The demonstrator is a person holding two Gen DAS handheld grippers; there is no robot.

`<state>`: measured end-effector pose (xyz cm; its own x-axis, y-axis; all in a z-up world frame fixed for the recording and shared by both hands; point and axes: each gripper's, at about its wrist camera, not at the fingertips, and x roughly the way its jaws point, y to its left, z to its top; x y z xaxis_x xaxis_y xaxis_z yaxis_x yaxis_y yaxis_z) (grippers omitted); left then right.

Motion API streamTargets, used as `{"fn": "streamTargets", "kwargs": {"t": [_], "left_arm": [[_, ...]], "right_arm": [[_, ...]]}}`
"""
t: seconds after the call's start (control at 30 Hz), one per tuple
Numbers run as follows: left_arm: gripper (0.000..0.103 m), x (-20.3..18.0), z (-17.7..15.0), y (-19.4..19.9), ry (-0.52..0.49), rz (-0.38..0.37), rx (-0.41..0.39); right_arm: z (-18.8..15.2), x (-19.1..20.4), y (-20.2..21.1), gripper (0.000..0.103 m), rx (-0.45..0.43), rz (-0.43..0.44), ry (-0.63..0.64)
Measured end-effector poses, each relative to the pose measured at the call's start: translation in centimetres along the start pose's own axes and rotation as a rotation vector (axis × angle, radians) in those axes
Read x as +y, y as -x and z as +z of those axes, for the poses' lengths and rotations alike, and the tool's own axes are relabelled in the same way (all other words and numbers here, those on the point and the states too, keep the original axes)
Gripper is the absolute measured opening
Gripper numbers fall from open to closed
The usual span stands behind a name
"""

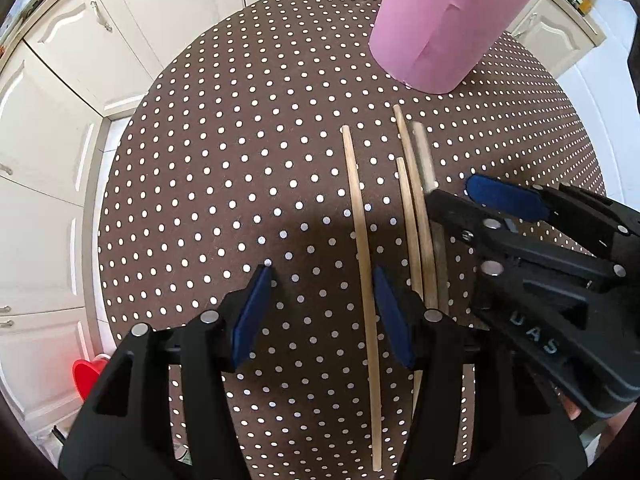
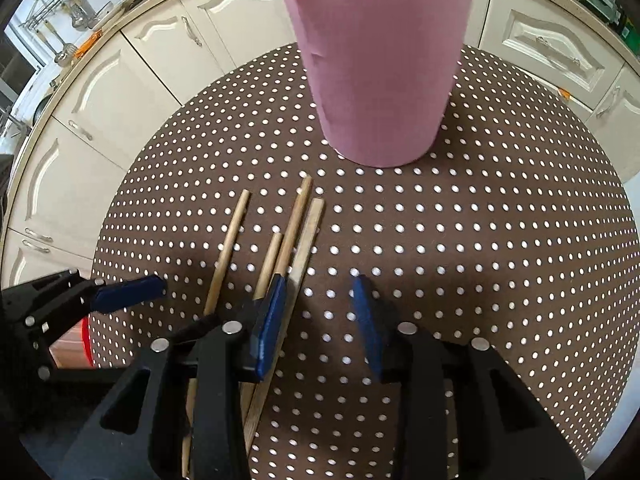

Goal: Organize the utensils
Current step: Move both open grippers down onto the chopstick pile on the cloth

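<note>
Several wooden chopsticks (image 1: 362, 240) lie side by side on the brown polka-dot table (image 1: 224, 168); they also show in the right wrist view (image 2: 226, 256). A pink cup (image 1: 444, 28) holding more chopsticks stands beyond them, also seen in the right wrist view (image 2: 380, 76). My left gripper (image 1: 322, 288) is open and empty, low over the table, its right finger beside the leftmost chopstick. My right gripper (image 2: 318, 304) is open and empty, its left finger over the rightmost chopsticks. The right gripper also shows in the left wrist view (image 1: 464, 192).
White kitchen cabinets (image 1: 60, 128) surround the round table on the far side. A red object (image 1: 86, 376) sits on the floor left of the table. The left gripper's finger (image 2: 128, 294) shows at the left of the right wrist view.
</note>
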<state>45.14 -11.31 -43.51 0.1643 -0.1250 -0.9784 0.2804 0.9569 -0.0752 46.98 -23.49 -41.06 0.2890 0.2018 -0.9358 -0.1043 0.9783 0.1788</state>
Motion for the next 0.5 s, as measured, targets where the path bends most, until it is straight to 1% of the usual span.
{"fn": "streamTargets", "kwargs": {"t": [0.27, 0.5], "left_arm": [[0.053, -0.9, 1.7, -0.4, -0.036, 0.053, 0.003], [0.053, -1.6, 4.1, -0.8, -0.072, 0.082, -0.010]], "right_arm": [[0.2, -1.6, 0.4, 0.029, 0.043, 0.009, -0.028], [2.7, -1.5, -0.5, 0.029, 0.064, -0.014, -0.019]]}}
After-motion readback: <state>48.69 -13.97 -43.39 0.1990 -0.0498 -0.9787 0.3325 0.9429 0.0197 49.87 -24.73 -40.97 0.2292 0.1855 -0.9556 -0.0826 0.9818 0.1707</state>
